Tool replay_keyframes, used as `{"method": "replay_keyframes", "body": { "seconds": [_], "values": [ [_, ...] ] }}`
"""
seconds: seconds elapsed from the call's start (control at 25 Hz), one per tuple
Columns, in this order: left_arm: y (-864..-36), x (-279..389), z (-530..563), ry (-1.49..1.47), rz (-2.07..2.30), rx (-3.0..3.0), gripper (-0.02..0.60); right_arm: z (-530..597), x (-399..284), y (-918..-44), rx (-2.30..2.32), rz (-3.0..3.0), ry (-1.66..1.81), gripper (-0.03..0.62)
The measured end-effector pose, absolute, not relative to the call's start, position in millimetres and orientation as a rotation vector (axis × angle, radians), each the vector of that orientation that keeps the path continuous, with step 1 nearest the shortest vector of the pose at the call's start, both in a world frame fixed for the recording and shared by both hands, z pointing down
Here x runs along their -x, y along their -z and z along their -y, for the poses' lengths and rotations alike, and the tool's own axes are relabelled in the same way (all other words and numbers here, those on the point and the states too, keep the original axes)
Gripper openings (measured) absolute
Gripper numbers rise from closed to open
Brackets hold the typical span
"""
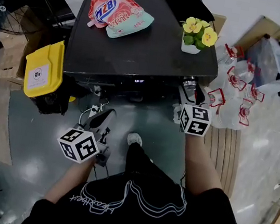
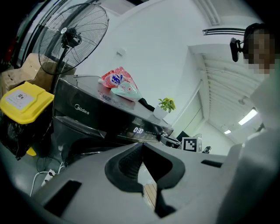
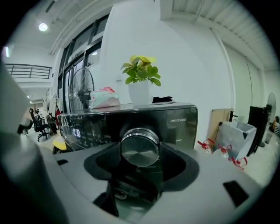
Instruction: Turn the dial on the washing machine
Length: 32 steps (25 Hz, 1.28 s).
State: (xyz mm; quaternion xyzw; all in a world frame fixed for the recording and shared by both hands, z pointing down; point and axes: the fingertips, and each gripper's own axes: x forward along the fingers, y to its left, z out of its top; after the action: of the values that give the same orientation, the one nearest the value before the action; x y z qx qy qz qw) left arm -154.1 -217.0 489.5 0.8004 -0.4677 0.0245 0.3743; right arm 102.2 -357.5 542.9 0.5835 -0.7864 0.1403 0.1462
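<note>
My right gripper (image 1: 189, 93) is the one on the job. In the right gripper view its fingers (image 3: 177, 162) sit spread on either side of the silver dial (image 3: 140, 146), and both inner faces appear to meet its rim, so I read this as a pinch on the knob, not an open hover. The dial sits dead centre between the fingers, its round face turned straight back at me. Its axis therefore runs out of the front panel of the Midea washing machine (image 1: 129, 49) and along the line the gripper points. As I judge it, turning the dial takes a roll of the wrist about that line, with no sideways push that could slip a finger off the rim. The lit display (image 3: 77, 131) lies well off to the left of the fingers, and the potted plant (image 3: 140, 83) stands above them on the lid.

My left gripper (image 2: 142, 146) has its tips pressed together on nothing. It hangs low, well apart from the panel and far from the dial.
</note>
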Motion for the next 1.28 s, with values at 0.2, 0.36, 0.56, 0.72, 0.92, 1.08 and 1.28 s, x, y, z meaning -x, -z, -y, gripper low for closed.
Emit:
{"method": "replay_keyframes", "body": {
  "seconds": [0.2,0.36,0.56,0.72,0.92,1.08,1.28],
  "values": [
    [-490.9,156.4,213.4,-0.065,1.200,-2.049,0.006,357.5,-104.7,-545.2,-1.715,2.329,-0.604,0.282],
    [-492.3,159.6,213.3,-0.066,1.205,-2.043,0.006,358.2,-105.1,-547.3,-1.723,2.389,-0.816,0.282],
    [-491.3,157.0,214.7,-0.064,1.198,-2.045,0.006,358.8,-108.6,-548.2,-1.725,2.469,-1.116,0.282],
    [-491.0,155.1,214.6,-0.065,1.193,-2.045,0.005,358.0,-108.6,-548.4,-1.717,2.478,-1.194,0.282],
    [-492.4,155.8,212.2,-0.063,1.191,-2.042,0.006,356.3,-108.2,-547.6,-1.723,2.498,-1.390,0.282],
    [-492.4,158.1,211.1,-0.060,1.198,-2.036,0.006,356.6,-108.7,-548.1,-1.715,2.504,-1.596,0.282],
    [-492.2,162.5,209.4,-0.052,1.214,-2.032,0.005,355.8,-110.5,-550.8,-1.707,2.495,-1.809,0.281]
  ]
}}
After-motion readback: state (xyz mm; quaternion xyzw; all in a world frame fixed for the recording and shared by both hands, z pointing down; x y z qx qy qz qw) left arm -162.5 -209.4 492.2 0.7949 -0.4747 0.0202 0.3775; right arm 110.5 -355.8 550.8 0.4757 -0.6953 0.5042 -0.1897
